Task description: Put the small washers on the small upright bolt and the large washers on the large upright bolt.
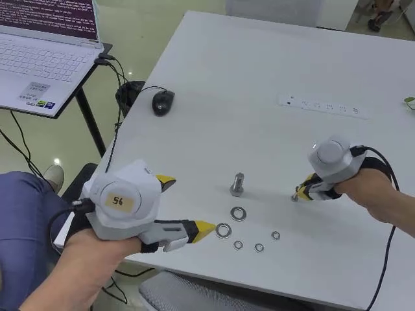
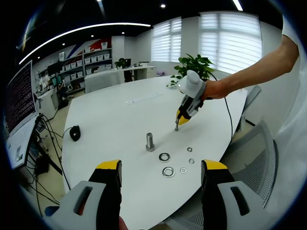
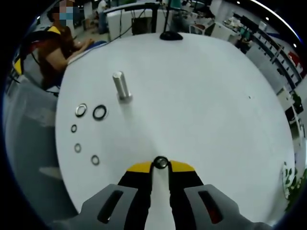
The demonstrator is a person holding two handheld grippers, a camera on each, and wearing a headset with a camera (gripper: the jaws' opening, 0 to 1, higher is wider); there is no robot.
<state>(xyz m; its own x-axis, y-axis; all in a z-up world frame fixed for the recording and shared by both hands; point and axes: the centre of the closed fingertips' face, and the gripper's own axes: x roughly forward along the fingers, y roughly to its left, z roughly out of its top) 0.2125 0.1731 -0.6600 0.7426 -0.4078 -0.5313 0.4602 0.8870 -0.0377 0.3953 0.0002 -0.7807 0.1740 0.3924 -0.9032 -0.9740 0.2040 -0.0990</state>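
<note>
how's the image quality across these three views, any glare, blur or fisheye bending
Head view: sharp, evenly lit, the large steel upright bolt casts only a faint shadow. Left gripper view: fisheye curves the edge of the white table, and the windows glare bright. Right gripper view: softer, the small round metal part between its jaws is blurred.

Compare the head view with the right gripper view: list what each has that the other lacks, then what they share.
The head view adds the laptop, the power strip and the left gripper, jaws apart, near the washers. The right gripper view adds the look along the right gripper, shut on the small bolt seen end-on, and a person's upper body beyond the table edge. Both share the large bolt standing upright, two large washers and three small washers lying flat on the white table.
</note>
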